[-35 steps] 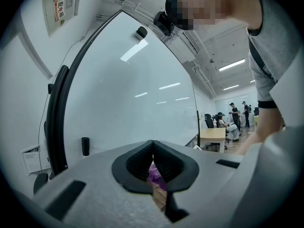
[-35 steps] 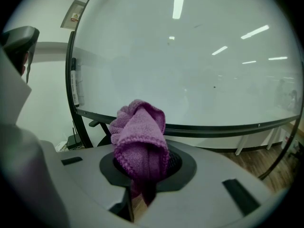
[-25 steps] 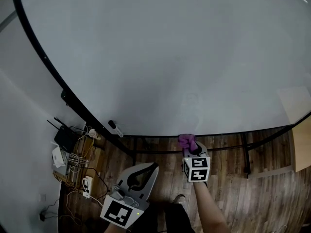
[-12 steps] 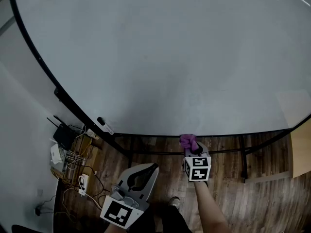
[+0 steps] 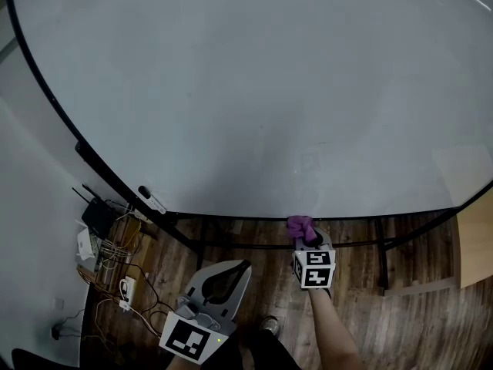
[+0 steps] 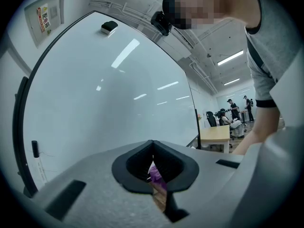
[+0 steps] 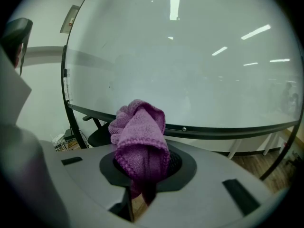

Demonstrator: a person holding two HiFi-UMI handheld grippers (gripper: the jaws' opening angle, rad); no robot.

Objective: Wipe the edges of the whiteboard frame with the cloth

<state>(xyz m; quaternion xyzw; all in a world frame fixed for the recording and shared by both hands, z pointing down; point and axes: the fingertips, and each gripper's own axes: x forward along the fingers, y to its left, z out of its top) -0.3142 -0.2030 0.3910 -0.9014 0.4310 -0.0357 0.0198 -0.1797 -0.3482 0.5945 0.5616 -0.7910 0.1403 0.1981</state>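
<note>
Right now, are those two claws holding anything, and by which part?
The right gripper pinches the purple cloth by its bunched lower part; the left gripper, jaws together, holds nothing.

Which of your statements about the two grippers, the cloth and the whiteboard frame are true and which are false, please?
1. The right gripper has its jaws shut on a purple cloth. True.
2. The left gripper holds a marker. False: its jaws are together on nothing.
3. The cloth is up at the whiteboard's top edge. False: it is by the bottom edge of the whiteboard frame.
4. A router sits among cables on the floor, left of the board. True.
</note>
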